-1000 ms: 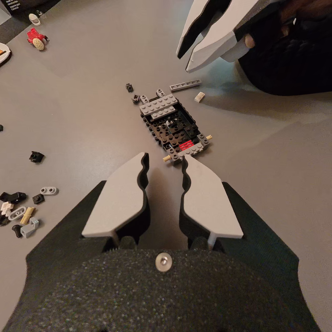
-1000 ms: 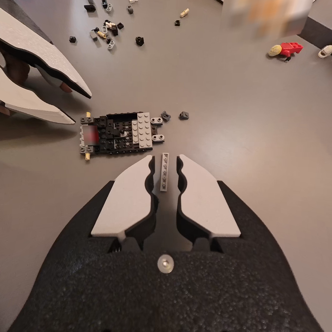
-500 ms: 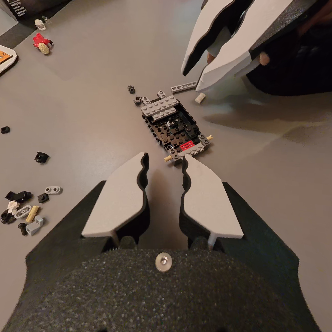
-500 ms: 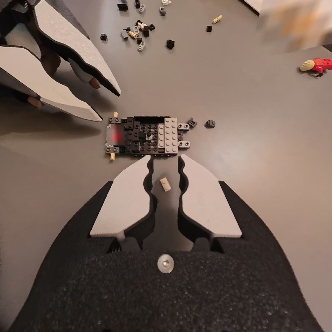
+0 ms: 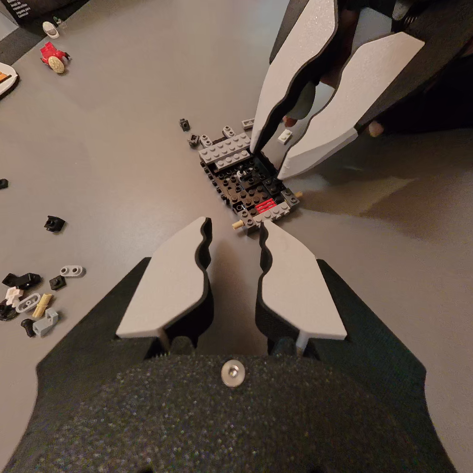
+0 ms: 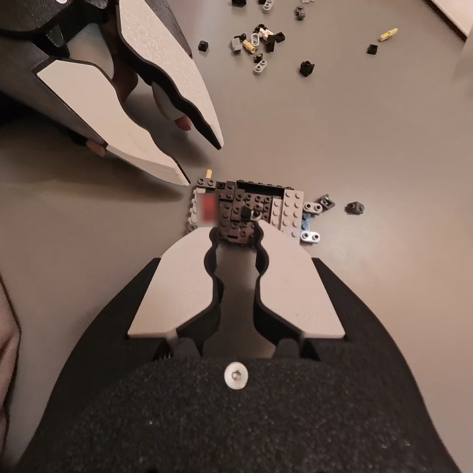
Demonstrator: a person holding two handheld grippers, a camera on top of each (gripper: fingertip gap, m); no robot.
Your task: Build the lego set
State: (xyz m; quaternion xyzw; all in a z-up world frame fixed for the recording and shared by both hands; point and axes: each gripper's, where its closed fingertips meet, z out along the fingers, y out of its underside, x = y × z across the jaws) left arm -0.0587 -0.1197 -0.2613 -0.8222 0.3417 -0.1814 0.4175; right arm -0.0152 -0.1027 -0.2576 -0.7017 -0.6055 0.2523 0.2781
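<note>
The black and grey lego chassis (image 5: 245, 184) lies on the grey table, with a red tile at its near end. My left gripper (image 5: 236, 225) is open and empty, its right fingertip just short of the chassis's near end. My right gripper (image 6: 236, 227) is open, with its fingertips over the chassis's (image 6: 245, 204) long side. In the left wrist view the right gripper (image 5: 267, 163) reaches the chassis's far right edge. A small pale plate (image 5: 285, 135) lies on the table between its fingers. A long grey plate (image 5: 248, 122) is partly hidden behind it.
A pile of small loose pieces (image 5: 28, 302) lies at the left, also in the right wrist view (image 6: 258, 43). Two small dark grey bricks (image 5: 184, 124) sit beside the chassis's far end. A red piece with a tan wheel (image 5: 53, 58) is far left. The left gripper (image 6: 203, 165) shows upper left. Some 6 cm of space lies between my two pairs of fingers.
My right gripper has moved from the long grey plate, past the small pale plate, up to the chassis's side. My left gripper has stayed by the chassis's near end. Both remain open.
</note>
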